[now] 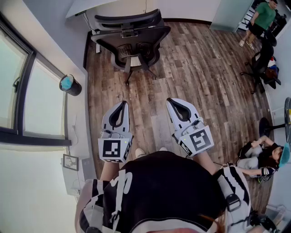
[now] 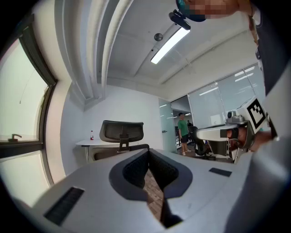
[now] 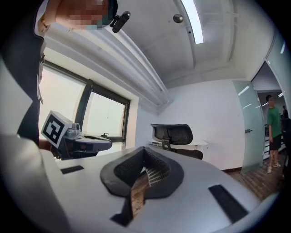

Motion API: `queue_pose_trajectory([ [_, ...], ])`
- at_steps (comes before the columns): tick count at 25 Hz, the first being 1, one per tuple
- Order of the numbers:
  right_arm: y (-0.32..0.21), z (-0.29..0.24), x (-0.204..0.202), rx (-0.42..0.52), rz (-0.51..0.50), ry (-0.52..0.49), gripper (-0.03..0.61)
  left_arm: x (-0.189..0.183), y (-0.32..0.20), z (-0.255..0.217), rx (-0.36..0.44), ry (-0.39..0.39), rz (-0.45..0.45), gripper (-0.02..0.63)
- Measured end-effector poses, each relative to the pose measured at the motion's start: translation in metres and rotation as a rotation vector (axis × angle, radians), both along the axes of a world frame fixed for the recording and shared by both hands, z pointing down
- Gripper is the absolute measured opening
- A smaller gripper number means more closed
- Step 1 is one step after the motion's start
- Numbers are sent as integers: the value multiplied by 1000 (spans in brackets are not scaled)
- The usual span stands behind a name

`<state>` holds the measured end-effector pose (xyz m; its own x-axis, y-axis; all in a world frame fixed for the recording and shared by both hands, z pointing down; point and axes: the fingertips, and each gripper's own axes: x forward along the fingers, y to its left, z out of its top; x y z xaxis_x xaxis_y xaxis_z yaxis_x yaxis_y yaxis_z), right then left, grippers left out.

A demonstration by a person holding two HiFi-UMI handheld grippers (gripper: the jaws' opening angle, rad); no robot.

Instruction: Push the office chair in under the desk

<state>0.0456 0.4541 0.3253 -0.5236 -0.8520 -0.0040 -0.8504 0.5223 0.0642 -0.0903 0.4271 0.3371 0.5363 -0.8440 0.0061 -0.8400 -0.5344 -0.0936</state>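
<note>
Seen from above, nearest the camera is the person's dark top [image 1: 159, 186] with white straps at the shoulders. Just ahead, both hands hold their tools level and side by side over the floor, each with a square-marker cube at the rear. The left gripper [image 1: 122, 107] has its jaws closed together with nothing between them. The right gripper [image 1: 173, 103] is the same, its jaws meeting at the tips and empty. Under and beyond them runs a wood plank floor [image 1: 200, 77]. To the left, against the wall below a large window [image 1: 18, 91], stands a dark round bin [image 1: 69, 84] with blue inside. Further ahead, well apart from both grippers, the black office chair [image 1: 132, 38] stands on its wheeled base with its backrest turned toward the person, facing a white desk [image 1: 86, 5] at the far wall. To the right, a person sits on the floor [image 1: 261, 157]. Beyond them stands another dark chair [image 1: 263, 63]. A person in a green shirt [image 1: 261, 18] stands in the far corner.
</note>
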Motion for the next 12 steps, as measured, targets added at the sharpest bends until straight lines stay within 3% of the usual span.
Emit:
queue_pose_trajectory([
  [12, 8, 4, -5, 2, 1, 4, 9, -3, 7, 1, 16, 9, 7, 9],
])
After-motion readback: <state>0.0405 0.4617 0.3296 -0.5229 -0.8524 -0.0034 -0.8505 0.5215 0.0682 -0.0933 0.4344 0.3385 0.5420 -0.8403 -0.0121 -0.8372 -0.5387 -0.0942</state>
